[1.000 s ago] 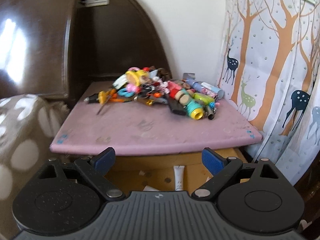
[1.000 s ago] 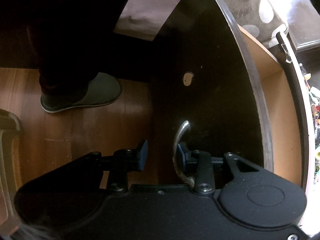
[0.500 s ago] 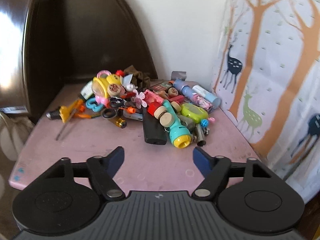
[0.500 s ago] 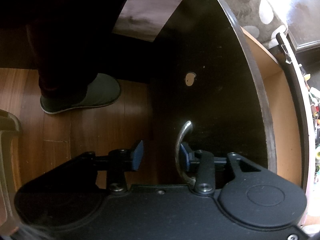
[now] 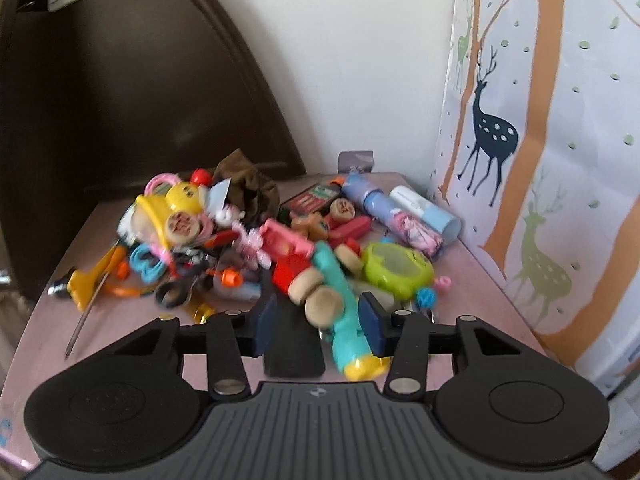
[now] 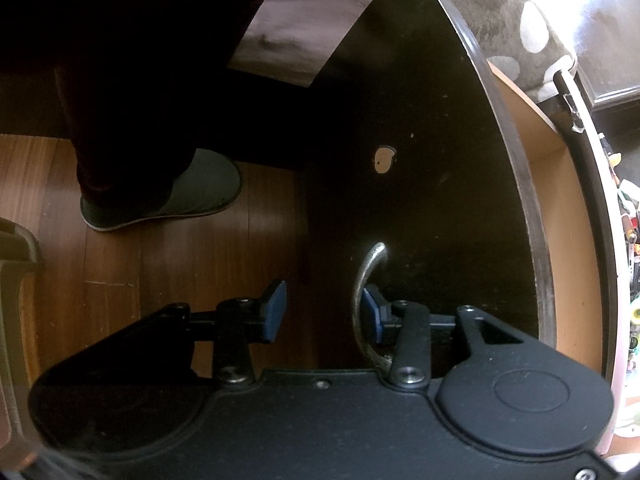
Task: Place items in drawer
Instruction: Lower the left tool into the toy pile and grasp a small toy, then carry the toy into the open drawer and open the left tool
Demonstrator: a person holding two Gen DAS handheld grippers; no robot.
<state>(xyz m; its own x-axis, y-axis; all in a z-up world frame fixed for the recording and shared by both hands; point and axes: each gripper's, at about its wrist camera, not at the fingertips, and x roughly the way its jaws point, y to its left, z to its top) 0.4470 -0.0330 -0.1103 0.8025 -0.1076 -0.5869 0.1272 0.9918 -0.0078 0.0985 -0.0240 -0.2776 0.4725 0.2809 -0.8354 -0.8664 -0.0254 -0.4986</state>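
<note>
A heap of small toys and stationery lies on the pink nightstand top [image 5: 132, 340]. My left gripper [image 5: 318, 322] hangs open just over the heap's near edge, its pads either side of a black block [image 5: 294, 344] and a teal toy with wooden wheels [image 5: 340, 312]. A green case [image 5: 398, 268] lies just right of them. In the right wrist view the dark drawer front [image 6: 420, 168] stands pulled out, its light wood inside [image 6: 568, 240] showing. My right gripper [image 6: 322, 314] is open, its right pad hooked behind the silver handle [image 6: 366, 292].
A dark headboard [image 5: 100, 120] rises behind the nightstand and a deer-print curtain [image 5: 540, 140] hangs at its right. Below are a wooden floor [image 6: 160, 272], a person's slippered foot [image 6: 172, 196] and a spotted grey blanket [image 6: 520, 20].
My left gripper has risen from drawer level and moved forward onto the heap, its jaws narrowing a little. The right gripper has stayed hooked on the handle.
</note>
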